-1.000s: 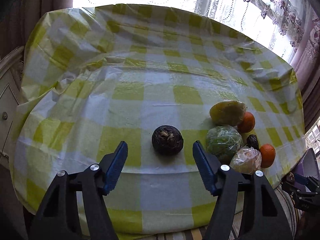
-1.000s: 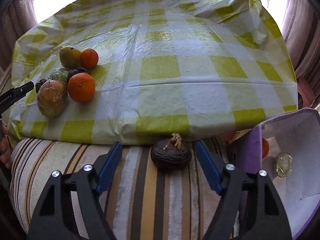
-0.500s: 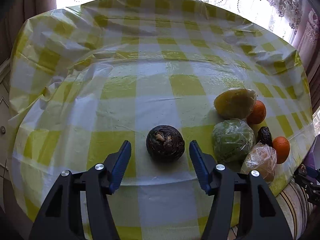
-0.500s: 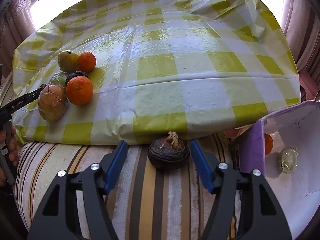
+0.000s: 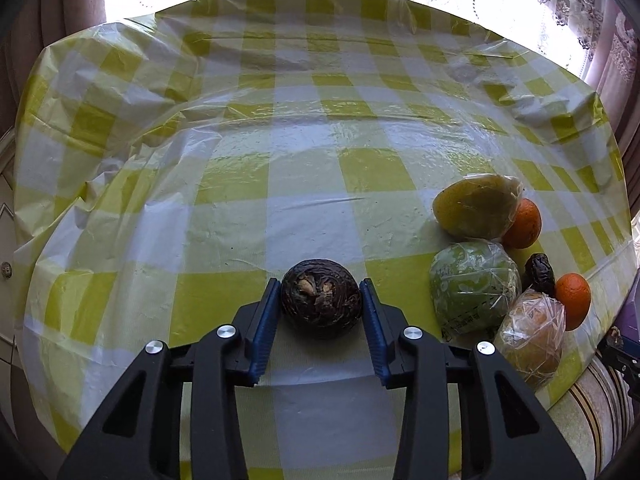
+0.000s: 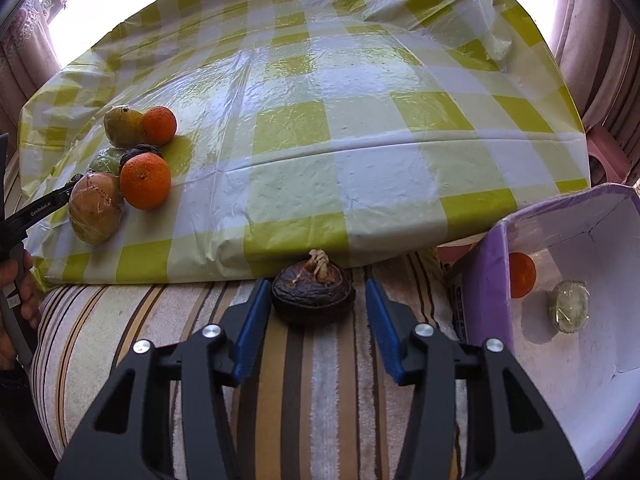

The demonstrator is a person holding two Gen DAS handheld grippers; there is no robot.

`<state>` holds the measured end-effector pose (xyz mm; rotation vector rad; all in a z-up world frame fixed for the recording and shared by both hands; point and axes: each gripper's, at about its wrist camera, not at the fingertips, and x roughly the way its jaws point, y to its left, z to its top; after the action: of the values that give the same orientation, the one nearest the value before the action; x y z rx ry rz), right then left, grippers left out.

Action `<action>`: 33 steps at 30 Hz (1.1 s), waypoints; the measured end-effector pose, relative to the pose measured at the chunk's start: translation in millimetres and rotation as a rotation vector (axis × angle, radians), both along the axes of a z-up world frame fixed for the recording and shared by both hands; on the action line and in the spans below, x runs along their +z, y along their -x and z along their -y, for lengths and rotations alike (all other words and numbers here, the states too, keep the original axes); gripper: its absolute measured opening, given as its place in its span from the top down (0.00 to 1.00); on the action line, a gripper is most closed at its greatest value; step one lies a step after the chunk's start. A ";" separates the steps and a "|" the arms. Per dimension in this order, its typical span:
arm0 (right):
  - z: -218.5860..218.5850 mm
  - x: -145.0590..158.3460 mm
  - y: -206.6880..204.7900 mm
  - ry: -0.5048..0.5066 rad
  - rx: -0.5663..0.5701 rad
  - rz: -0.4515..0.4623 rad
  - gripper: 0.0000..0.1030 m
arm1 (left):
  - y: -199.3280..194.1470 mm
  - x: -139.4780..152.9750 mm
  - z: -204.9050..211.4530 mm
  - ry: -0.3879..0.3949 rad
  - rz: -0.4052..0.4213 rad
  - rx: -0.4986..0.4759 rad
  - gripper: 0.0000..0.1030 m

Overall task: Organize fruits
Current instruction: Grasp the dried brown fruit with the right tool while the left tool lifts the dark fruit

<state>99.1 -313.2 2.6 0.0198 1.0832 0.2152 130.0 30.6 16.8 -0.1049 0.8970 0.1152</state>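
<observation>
Blue pads of the left gripper (image 5: pixel 320 300) pinch a dark wrinkled fruit (image 5: pixel 320 298) on the checked cloth of the worktop (image 5: pixel 280 184), with wrapped fruits and oranges clustered to its right. Over a striped cushion (image 6: pixel 280 360), the right gripper (image 6: pixel 314 304) is closing around a second dark fruit (image 6: pixel 313 294), its right pad not yet touching; a purple box (image 6: pixel 486 280) stands beside.

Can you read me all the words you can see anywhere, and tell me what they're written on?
"GenRobot.AI": on the black arm of the left hand-held gripper, seen at the left edge of the right wrist view.
Small dark print on the wrapped green fruit, near its lower edge: too small and blurred to read.
Nothing else readable.
</observation>
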 end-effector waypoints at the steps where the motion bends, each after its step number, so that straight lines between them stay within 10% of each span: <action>1: 0.2 -0.1 0.4 0.001 0.000 0.001 0.58 | 1.7 1.9 -0.2 -0.001 0.007 0.003 0.63; 33: 101.8 44.5 26.6 -0.029 -0.142 0.152 0.59 | 41.8 77.6 122.0 -0.047 0.160 -0.231 0.63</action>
<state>72.5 -415.1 47.1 0.1048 0.9234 0.1026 88.2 -91.4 94.4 0.0335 0.7402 -0.0866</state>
